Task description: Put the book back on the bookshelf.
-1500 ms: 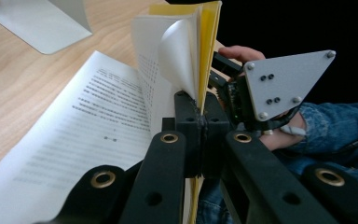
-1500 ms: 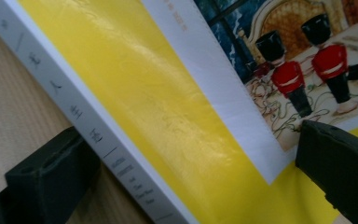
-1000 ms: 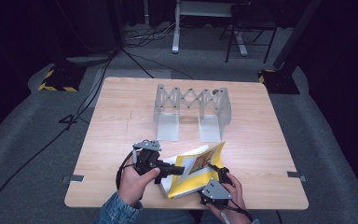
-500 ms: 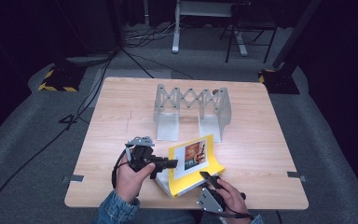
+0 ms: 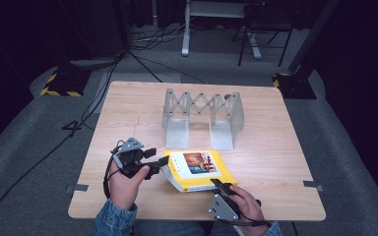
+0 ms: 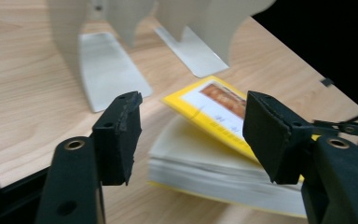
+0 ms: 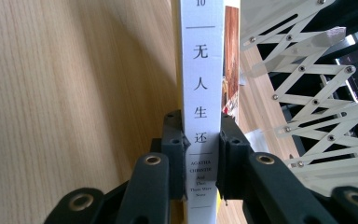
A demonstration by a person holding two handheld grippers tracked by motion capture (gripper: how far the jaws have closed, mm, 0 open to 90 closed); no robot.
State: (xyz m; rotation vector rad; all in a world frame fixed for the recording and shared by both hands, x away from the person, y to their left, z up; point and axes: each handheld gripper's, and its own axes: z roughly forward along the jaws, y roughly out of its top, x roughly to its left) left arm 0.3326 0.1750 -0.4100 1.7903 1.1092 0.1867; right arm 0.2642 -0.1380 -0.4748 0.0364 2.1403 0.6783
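A yellow book [image 5: 197,169] with a picture on its cover lies nearly flat on the wooden table [image 5: 275,147], cover up. My right gripper [image 5: 220,185] is shut on its near edge; in the right gripper view the jaws [image 7: 200,161] clamp the white spine [image 7: 200,70] with printed characters. At the book's left side my left gripper [image 5: 158,164] is open. In the left gripper view the page block and yellow cover [image 6: 214,154] lie just beyond the spread jaws [image 6: 196,135], with nothing between them.
A grey metal expanding book rack [image 5: 202,115] stands behind the book at mid-table, its two flat feet [image 6: 107,70] close to the book's far edge. Bare wood stretches to the left and right of it. Dark floor with cables surrounds the table.
The book has tipped down from a steep tilt to nearly flat, cover up. My right hand has dropped toward the front edge; my left gripper has shifted slightly left.
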